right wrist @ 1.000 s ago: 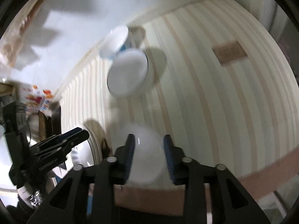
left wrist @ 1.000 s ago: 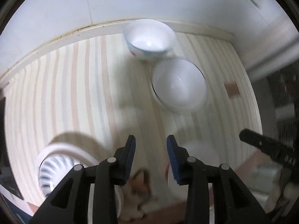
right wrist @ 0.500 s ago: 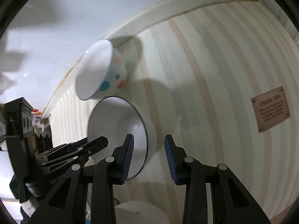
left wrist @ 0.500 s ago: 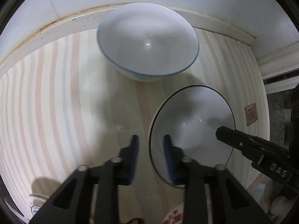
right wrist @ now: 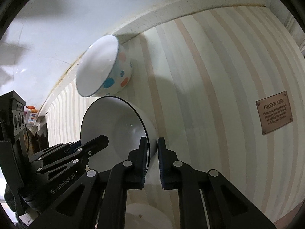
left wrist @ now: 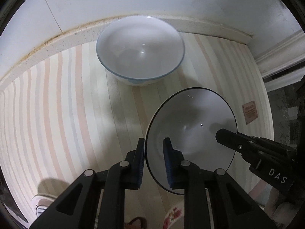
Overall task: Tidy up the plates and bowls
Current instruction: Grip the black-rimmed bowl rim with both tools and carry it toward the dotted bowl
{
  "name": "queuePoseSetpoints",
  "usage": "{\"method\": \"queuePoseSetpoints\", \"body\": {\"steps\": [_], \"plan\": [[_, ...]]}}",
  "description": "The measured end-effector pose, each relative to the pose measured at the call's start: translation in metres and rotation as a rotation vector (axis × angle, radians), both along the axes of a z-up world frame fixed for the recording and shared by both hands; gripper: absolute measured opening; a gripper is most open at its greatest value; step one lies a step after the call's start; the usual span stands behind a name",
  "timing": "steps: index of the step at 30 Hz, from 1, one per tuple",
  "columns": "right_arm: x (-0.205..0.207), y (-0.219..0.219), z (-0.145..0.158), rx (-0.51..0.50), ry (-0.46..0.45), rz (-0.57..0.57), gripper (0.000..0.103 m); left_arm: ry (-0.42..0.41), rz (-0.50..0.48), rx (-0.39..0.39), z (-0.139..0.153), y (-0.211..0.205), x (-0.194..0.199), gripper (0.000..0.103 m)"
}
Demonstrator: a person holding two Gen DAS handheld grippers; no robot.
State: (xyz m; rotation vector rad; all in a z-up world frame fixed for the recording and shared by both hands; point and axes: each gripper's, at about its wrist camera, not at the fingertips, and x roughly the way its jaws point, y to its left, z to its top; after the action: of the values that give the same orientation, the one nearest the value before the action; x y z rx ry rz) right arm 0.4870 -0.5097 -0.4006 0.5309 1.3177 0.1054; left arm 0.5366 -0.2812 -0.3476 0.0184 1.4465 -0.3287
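Note:
A white bowl with a thin black rim [left wrist: 192, 126] [right wrist: 124, 126] stands on the striped tablecloth. My left gripper [left wrist: 153, 162] straddles its near-left rim, one pad inside and one outside, with a small gap. My right gripper [right wrist: 152, 159] is shut on the bowl's right rim. It also shows from the side in the left wrist view [left wrist: 253, 152]. A white bowl with a blue rim and coloured dots [left wrist: 141, 49] [right wrist: 106, 66] stands behind it by the wall.
The striped tablecloth [left wrist: 57, 105] runs to a white wall ledge [left wrist: 57, 38]. A brown label [right wrist: 274, 112] lies on the cloth at the right. A flowered dish edge [left wrist: 171, 217] and another white dish [right wrist: 146, 217] show at the near edge.
Both grippers moved forward from the near dishes to the black-rimmed bowl. The right gripper has closed on its rim, and the left gripper's pads have come around the opposite rim.

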Motion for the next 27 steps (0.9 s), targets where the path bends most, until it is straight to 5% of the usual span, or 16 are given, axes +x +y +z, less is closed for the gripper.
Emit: {"method": "queuePoseSetpoints", "body": {"steps": [15, 27], "plan": [[-0.083, 0.007, 0.072, 0.000, -0.073, 0.021, 0.013, -0.054, -0.069, -0.021, 0.066, 0.014, -0.074, 0.017], [-0.166, 0.010, 0.050, 0.029, 0.013, -0.011, 0.013, 0.058, -0.144, 0.018, 0.031, 0.014, -0.124, 0.017]]}}
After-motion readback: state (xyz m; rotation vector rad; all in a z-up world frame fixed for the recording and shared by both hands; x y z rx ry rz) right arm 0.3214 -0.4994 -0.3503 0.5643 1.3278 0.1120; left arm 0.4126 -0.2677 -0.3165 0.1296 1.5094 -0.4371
